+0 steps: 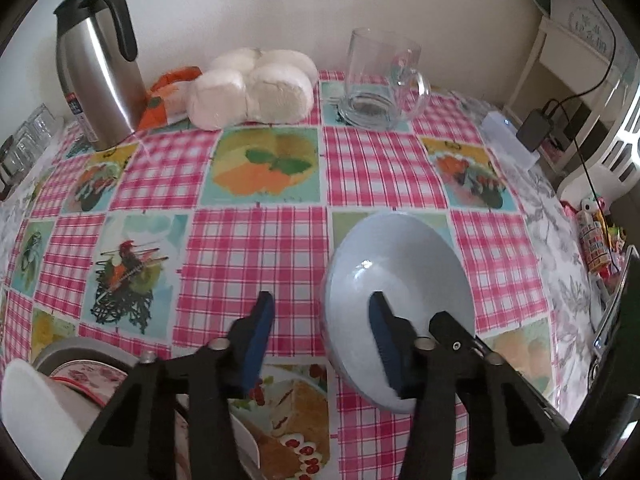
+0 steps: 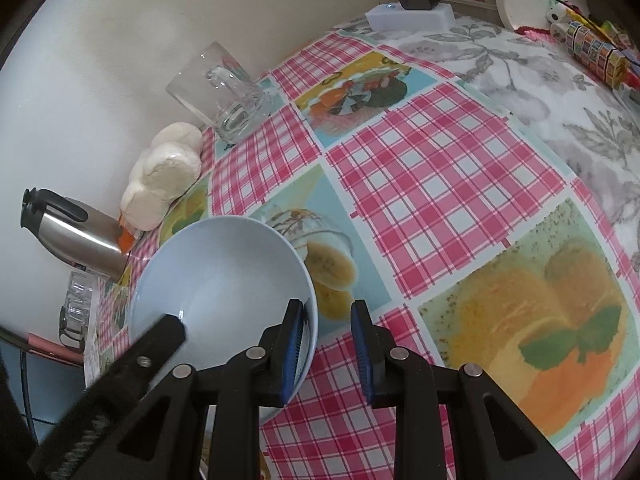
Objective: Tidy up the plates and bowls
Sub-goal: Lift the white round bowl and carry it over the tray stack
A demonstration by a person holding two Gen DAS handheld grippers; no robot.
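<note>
A pale blue bowl (image 1: pixel 400 264) (image 2: pixel 224 280) is on the checked tablecloth (image 1: pixel 256 248). My left gripper (image 1: pixel 322 298) straddles the bowl's left rim, with its right finger inside and its left finger well clear outside, so it is open. My right gripper (image 2: pixel 328 305) straddles the opposite rim. Its inner finger is against the inside wall, and a strip of cloth shows between the rim and its outer finger. One right finger (image 1: pixel 450 326) shows in the left wrist view. One left finger (image 2: pixel 160 340) shows in the right wrist view. A white bowl (image 1: pixel 32 400) and a patterned plate (image 1: pixel 88 372) sit at the lower left, partly hidden.
Along the wall stand a steel thermos jug (image 1: pixel 100 80), wrapped white buns (image 1: pixel 252 88) and a glass mug (image 1: pixel 380 80). A white box (image 1: pixel 508 136) with a black charger lies at the far right corner. The table's right edge drops toward cluttered shelves.
</note>
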